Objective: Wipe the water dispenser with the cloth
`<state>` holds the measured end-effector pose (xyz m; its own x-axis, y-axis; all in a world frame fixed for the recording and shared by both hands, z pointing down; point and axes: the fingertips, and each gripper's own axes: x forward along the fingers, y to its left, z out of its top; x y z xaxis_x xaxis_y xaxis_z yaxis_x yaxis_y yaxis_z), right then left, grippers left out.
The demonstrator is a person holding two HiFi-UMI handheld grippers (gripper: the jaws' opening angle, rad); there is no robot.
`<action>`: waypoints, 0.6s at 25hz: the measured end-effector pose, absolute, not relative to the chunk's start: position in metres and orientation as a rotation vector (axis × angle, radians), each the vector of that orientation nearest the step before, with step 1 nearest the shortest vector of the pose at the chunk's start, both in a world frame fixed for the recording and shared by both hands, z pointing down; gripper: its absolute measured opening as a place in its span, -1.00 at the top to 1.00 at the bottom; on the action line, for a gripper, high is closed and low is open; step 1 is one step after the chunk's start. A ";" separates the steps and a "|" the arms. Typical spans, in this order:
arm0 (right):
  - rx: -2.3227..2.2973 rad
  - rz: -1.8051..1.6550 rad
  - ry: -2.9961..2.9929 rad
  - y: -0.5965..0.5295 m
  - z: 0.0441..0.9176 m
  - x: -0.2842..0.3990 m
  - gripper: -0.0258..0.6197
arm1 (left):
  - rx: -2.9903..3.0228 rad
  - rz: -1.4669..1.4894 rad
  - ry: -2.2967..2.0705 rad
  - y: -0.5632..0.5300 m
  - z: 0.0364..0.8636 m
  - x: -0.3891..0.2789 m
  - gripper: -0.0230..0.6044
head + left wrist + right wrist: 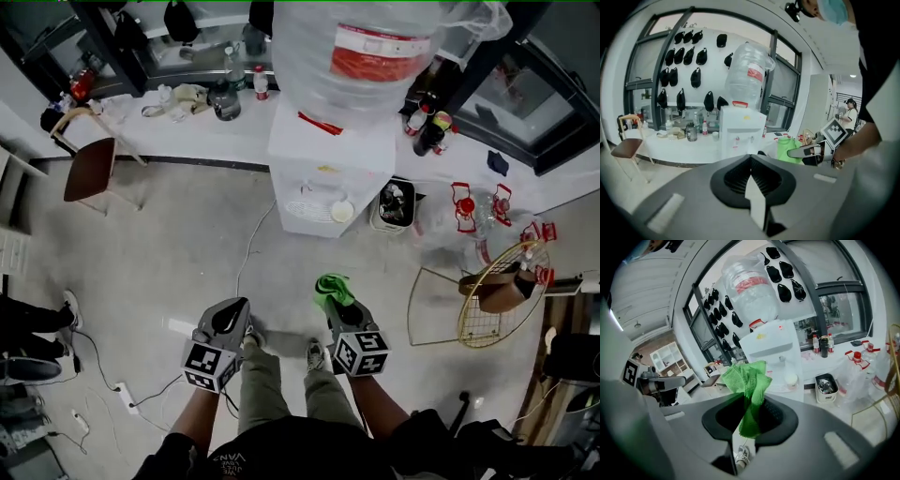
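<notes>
Right gripper (749, 420) clamps green cloth (745, 380), left gripper (752, 180) clenched empty; bottle's (309, 56) red label (382, 54) unreadable.

We seem to stand in an office or lab break corner. At twelve o'clock a white water dispenser (323, 164) carries a big bottle (366, 47). A long white surface (187, 138) under dark-framed windows (511, 98) holds drink bottles (261, 82). Spare jugs (469, 217) sit at two o'clock, a chair (89, 169) at ten.

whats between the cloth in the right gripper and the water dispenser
Nothing: the head view shows bare floor between the green cloth and the water dispenser. A white cable lies off left.
</notes>
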<state>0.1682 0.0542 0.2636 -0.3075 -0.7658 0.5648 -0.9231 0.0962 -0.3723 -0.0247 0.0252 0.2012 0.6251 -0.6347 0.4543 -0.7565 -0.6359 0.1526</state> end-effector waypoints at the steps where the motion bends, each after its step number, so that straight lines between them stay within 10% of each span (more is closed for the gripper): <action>1: 1.700 1.006 -2.130 0.048 0.271 0.163 0.68 | 2.519 0.524 -1.100 0.019 0.212 -0.029 0.93; 15: 1.746 0.879 -2.112 -0.053 0.420 0.121 0.68 | 2.582 0.428 -1.124 -0.086 0.379 -0.029 0.93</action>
<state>0.1209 -0.0527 0.4199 -0.2418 -0.7952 0.5560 -0.9549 0.0932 -0.2820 -0.0288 -0.0860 0.3792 0.6509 -0.6568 0.3807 -0.7437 -0.6524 0.1460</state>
